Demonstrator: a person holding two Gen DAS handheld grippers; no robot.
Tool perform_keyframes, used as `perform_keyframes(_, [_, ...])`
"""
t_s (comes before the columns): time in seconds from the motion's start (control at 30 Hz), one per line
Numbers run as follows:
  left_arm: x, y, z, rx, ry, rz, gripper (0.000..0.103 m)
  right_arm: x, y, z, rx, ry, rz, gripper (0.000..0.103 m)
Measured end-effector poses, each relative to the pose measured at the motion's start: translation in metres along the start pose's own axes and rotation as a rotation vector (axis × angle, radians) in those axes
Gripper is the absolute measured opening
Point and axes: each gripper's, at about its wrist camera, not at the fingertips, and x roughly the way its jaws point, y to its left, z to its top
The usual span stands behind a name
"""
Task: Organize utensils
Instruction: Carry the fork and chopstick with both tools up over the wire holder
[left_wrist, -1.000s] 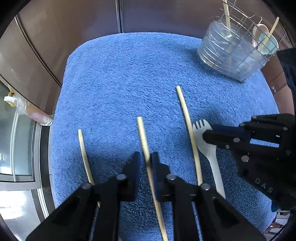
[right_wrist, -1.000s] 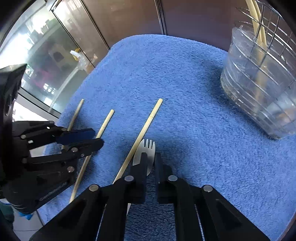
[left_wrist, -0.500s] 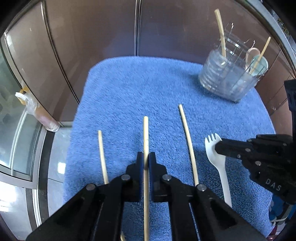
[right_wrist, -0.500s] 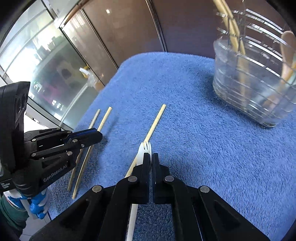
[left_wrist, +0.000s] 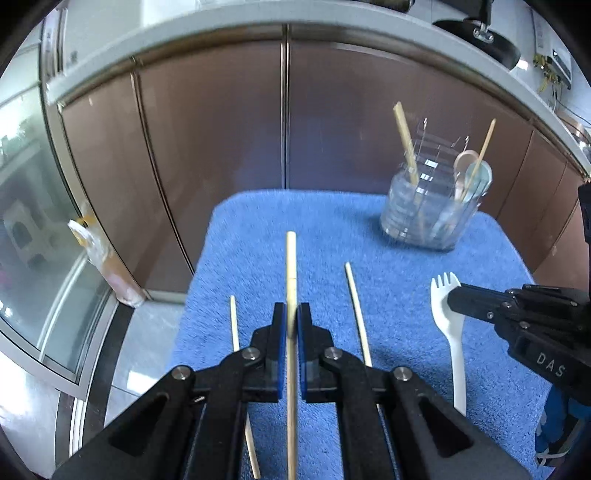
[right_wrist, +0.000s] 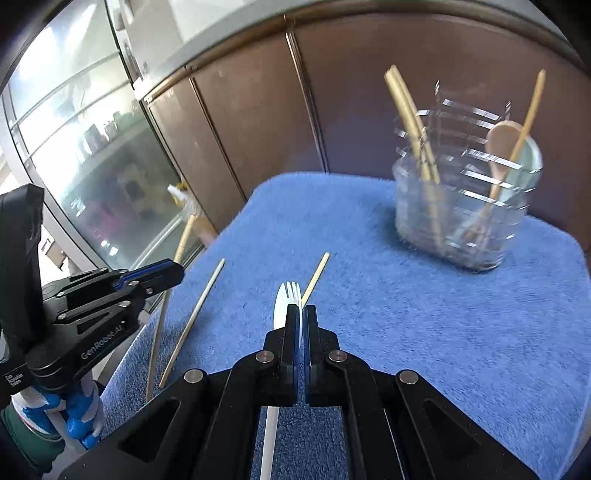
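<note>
**Chopstick and spork lifted, caddy ahead**

Chopstick (left_wrist: 291, 280) sat clamped between the pads of the left hand-held gripper (left_wrist: 291, 325), its tip pointing toward the clear caddy (left_wrist: 428, 218) at the far right of the blue towel (left_wrist: 325, 221). White spork (right_wrist: 287, 299) was pinched edge-on in the right hand-held gripper (right_wrist: 300, 321), tines forward. Both pairs of jaws were closed tight on their thin utensils, with no visible gap beyond the thing held. Two more chopsticks (left_wrist: 355, 295) lay loose on the towel, one on each side of the held one, and the caddy already stood with chopsticks and a wooden spoon (right_wrist: 502, 138) inside.

Judged from this, the risks were a slip or swing: each utensil was gripped along a narrow stretch, so a long stick could pivot in the pads during the carry and miss the caddy's rim. Both hand-held grippers heading for one caddy could also collide, or knock over the light container.
</note>
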Motion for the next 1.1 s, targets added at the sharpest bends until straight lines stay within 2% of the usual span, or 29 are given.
perform_keyframes(0.27, [-0.046,-0.01,-0.008,0.006,-0.125,0.038,0.005,-0.047,0.005,-0.016,-0.004,-0.105,-0.044,0.002])
perform_keyframes(0.67, [-0.068,-0.021,-0.01,-0.021,-0.159,0.024,0.005,-0.099,0.007,-0.025,-0.001,-0.263,-0.09,0.002])
perform_keyframes(0.9, [-0.073,-0.032,0.016,-0.053,-0.204,-0.026,0.005,-0.126,-0.004,-0.008,-0.028,-0.364,-0.141,0.002])
perform_keyframes(1.1, [-0.077,-0.045,0.067,-0.075,-0.272,-0.093,0.005,-0.146,-0.022,0.027,-0.027,-0.464,-0.164,0.002])
